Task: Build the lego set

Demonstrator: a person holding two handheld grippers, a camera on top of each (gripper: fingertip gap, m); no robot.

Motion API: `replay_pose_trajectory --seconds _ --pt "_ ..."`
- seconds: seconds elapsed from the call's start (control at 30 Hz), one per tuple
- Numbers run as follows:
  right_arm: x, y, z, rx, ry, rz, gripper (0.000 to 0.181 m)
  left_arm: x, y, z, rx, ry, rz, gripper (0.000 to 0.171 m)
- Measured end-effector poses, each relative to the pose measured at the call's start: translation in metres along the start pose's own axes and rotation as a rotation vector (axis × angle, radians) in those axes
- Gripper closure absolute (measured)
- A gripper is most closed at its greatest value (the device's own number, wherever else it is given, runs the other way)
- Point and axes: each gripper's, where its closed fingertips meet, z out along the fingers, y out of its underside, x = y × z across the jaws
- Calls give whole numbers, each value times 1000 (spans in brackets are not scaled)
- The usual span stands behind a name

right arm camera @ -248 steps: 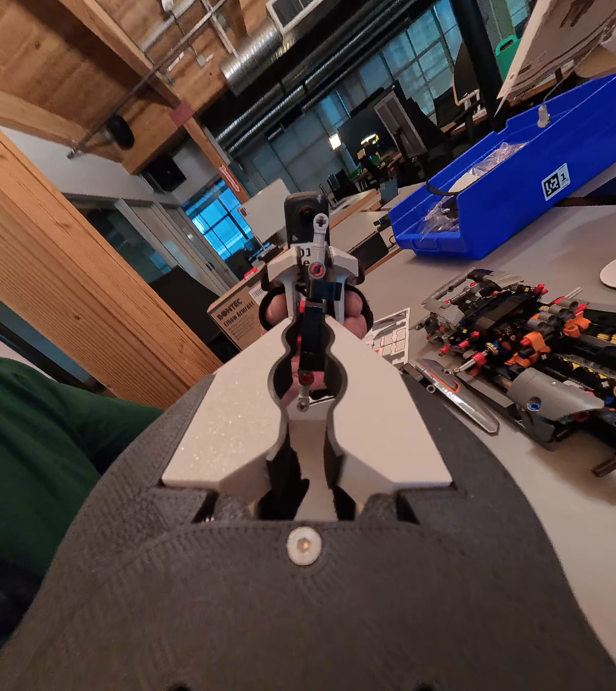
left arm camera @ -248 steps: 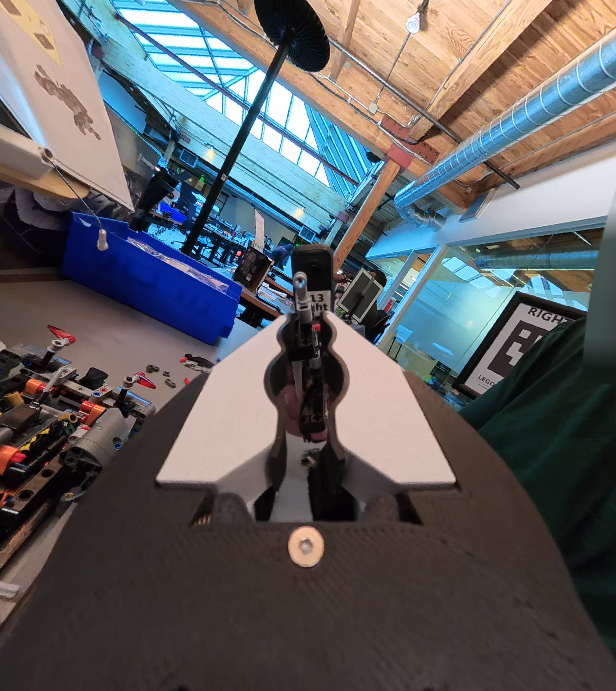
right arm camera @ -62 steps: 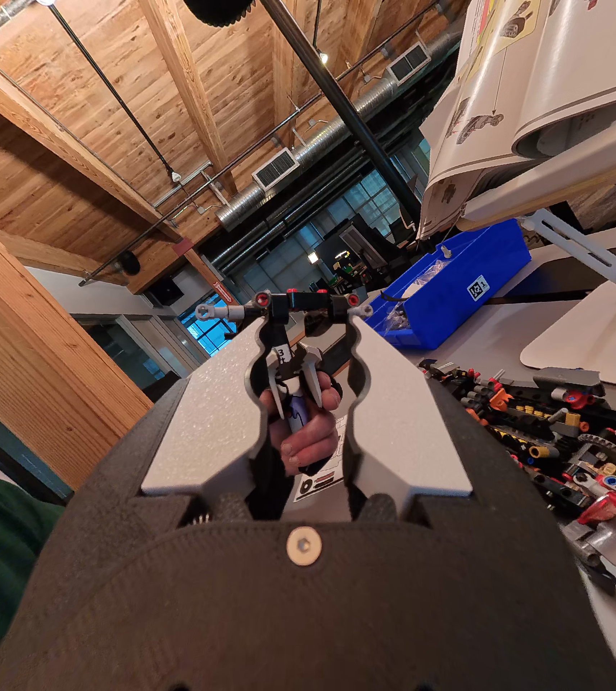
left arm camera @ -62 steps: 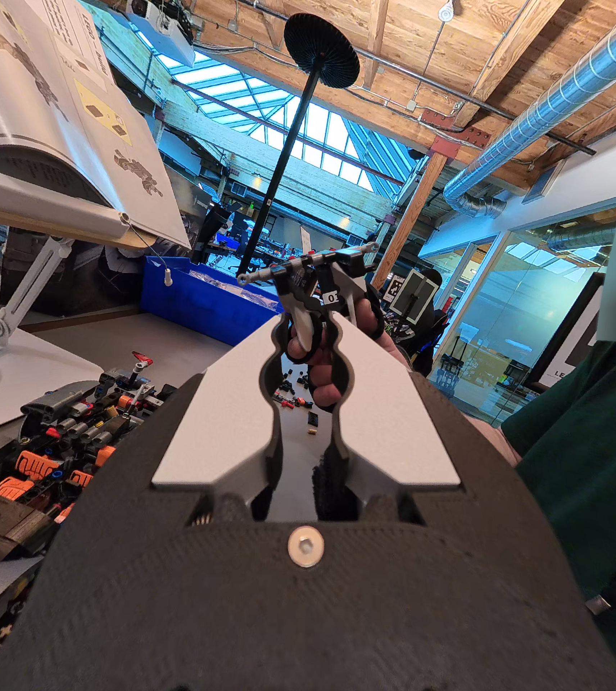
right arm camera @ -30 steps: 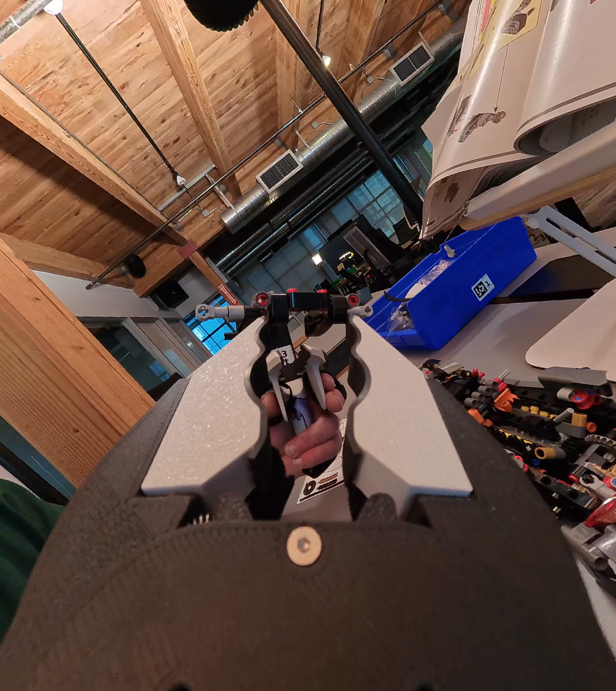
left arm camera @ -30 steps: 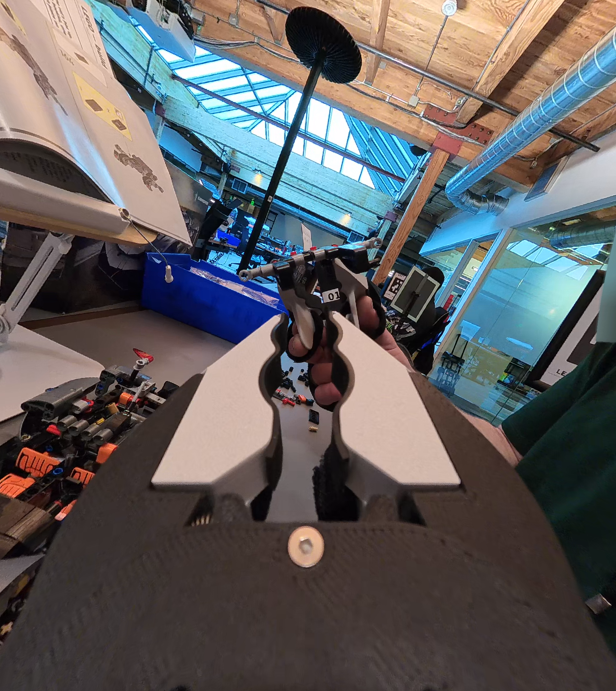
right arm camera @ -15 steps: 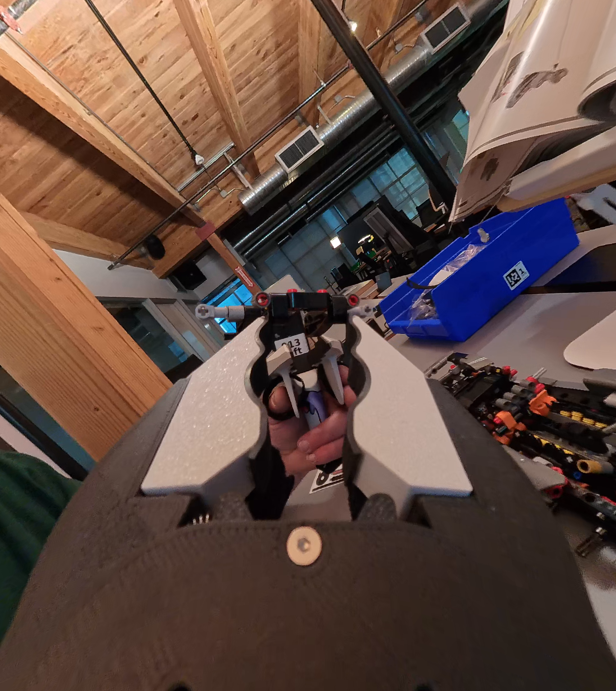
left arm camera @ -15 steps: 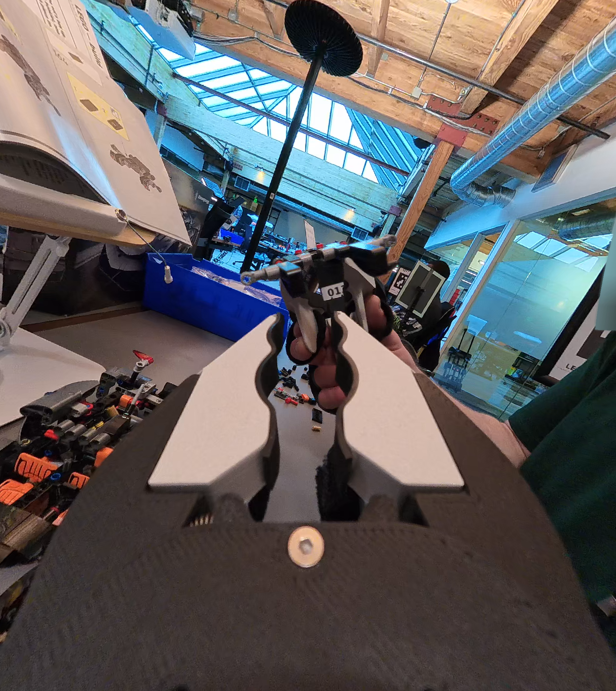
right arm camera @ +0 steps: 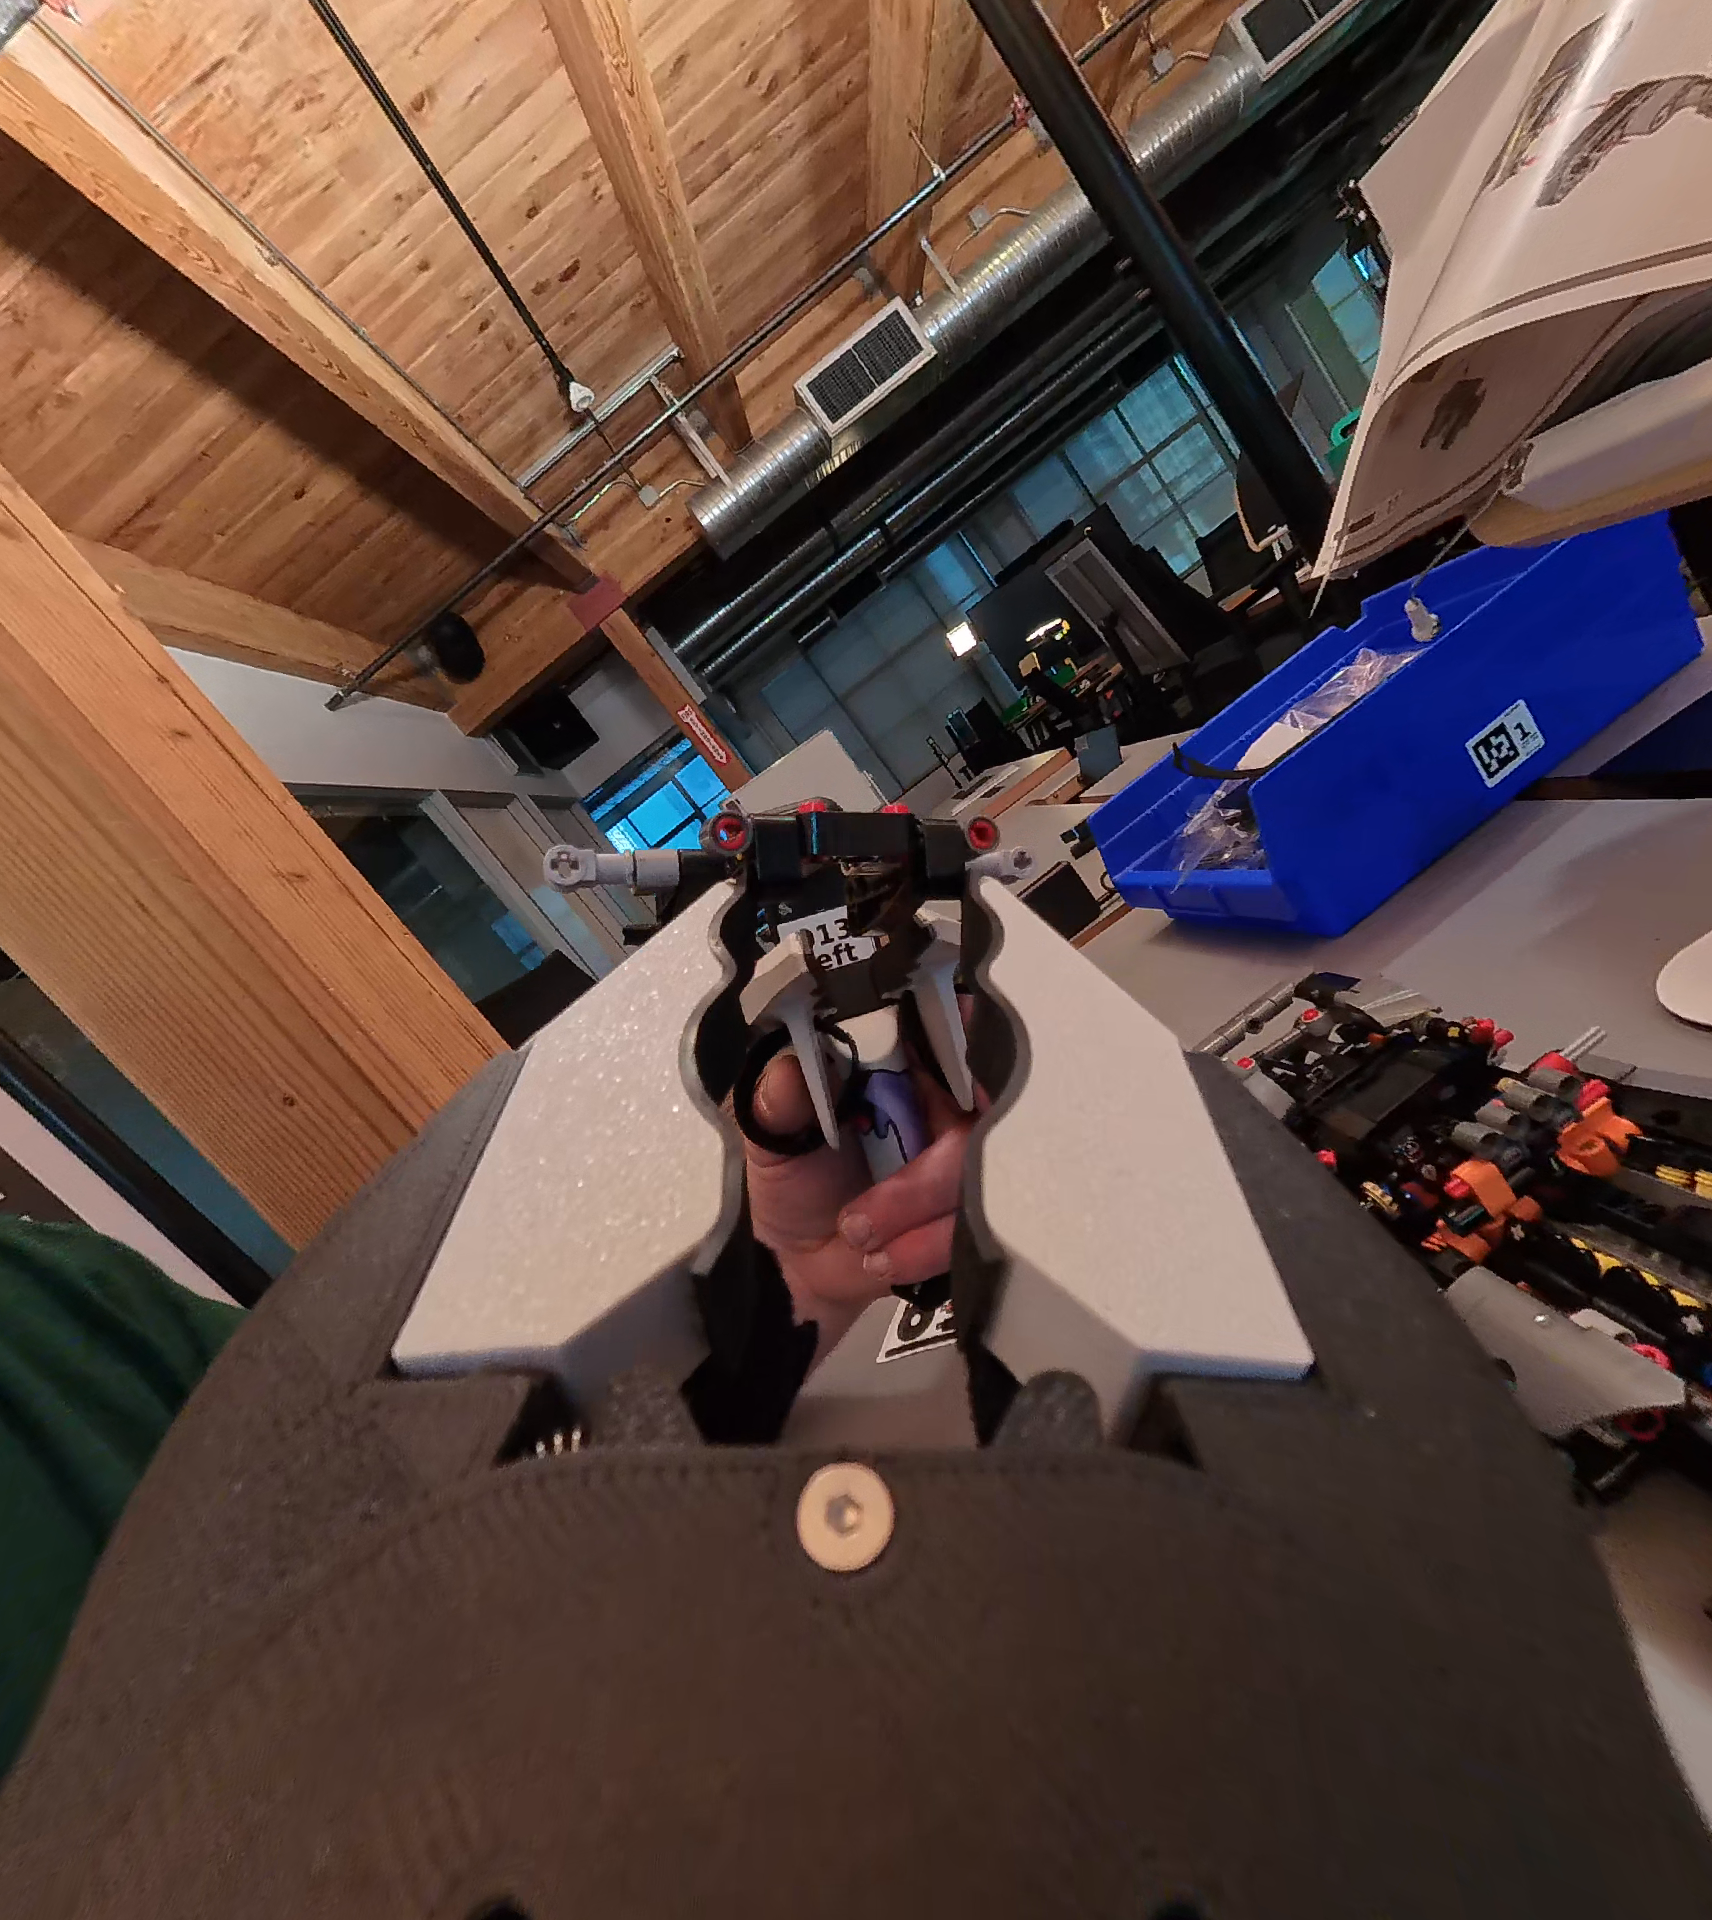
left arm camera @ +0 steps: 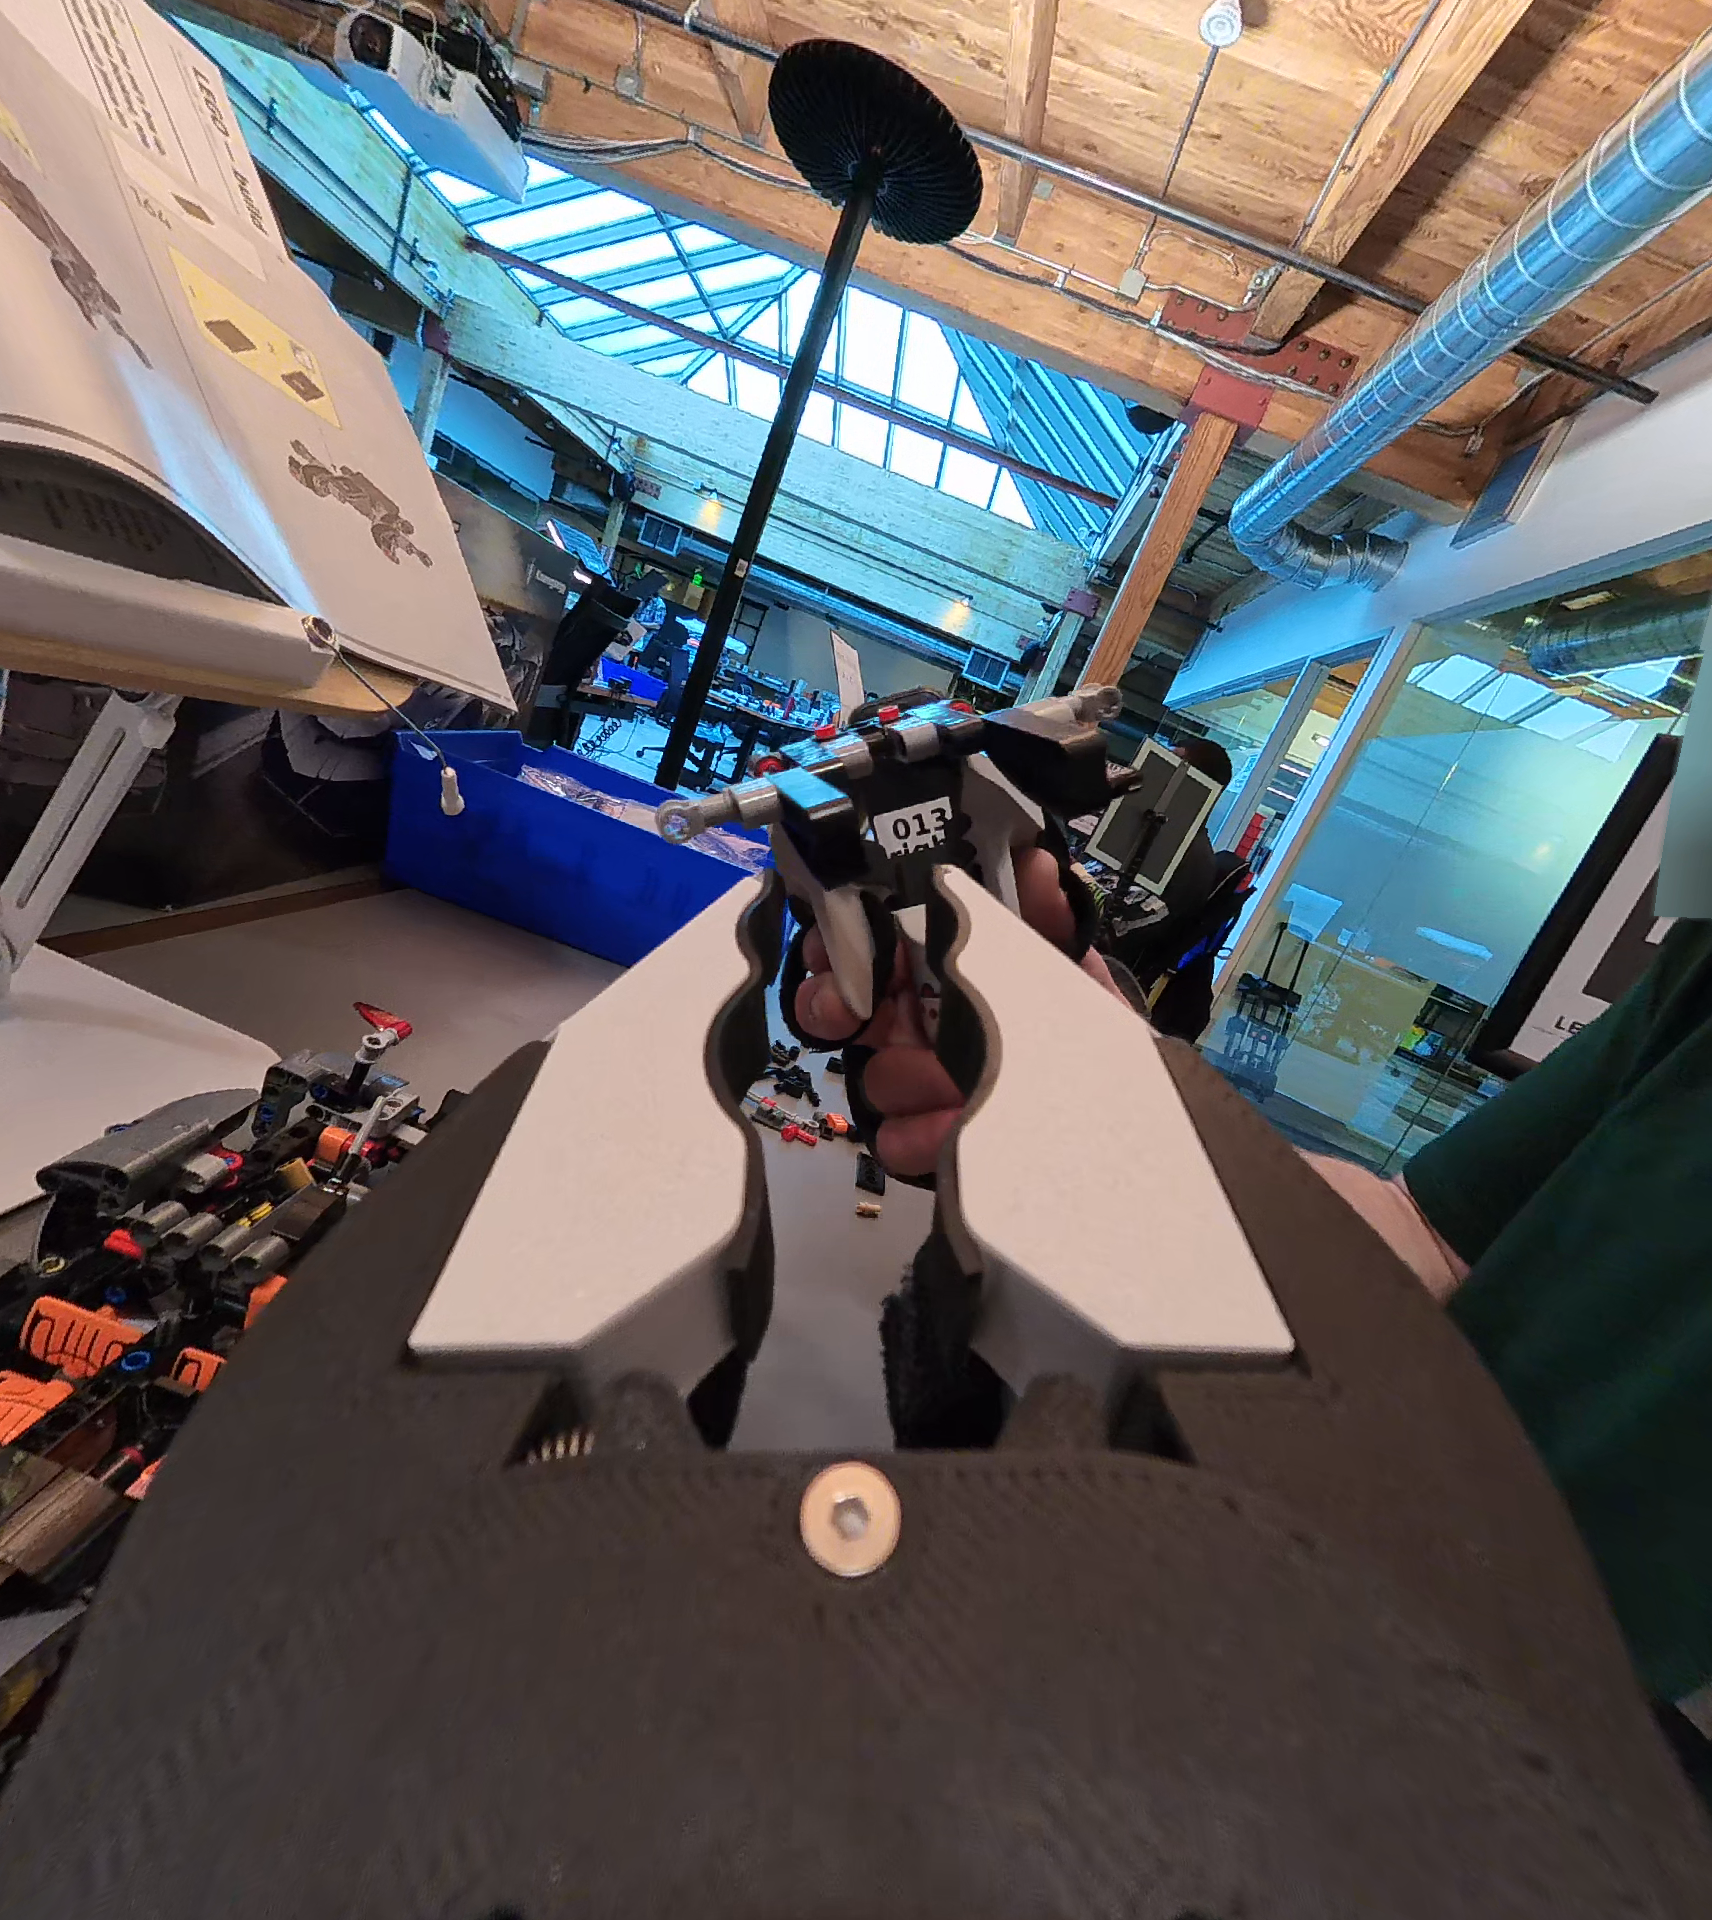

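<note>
Wooden beams and ducts run overhead, and a grey table [right arm camera: 1517, 935] carries the half-built lego model [right arm camera: 1517, 1153], which lies to the right of the right gripper [right arm camera: 857, 914] jaws. These jaws are clamped on a small black lego assembly [right arm camera: 831, 836] with grey rod ends and red pins, held up in the air. The left gripper [left arm camera: 852, 914] jaws stand apart, empty, just below that assembly. A blue bin [left arm camera: 540, 842] sits beyond, left of them.

Black printed gripper [left arm camera: 847, 914] bodies, grey jaws, dark green sleeve [left arm camera: 1641, 1299].
</note>
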Motion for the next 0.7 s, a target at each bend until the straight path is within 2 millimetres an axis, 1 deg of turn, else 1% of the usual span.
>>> replay_pose_trajectory --seconds 0.47,0.7 --pt "-2 3 19 -1 -56 26 144 -4 -9 -8 28 -25 18 147" --pt "2 1 24 28 -63 36 144 -7 -14 -14 43 -40 26 147"
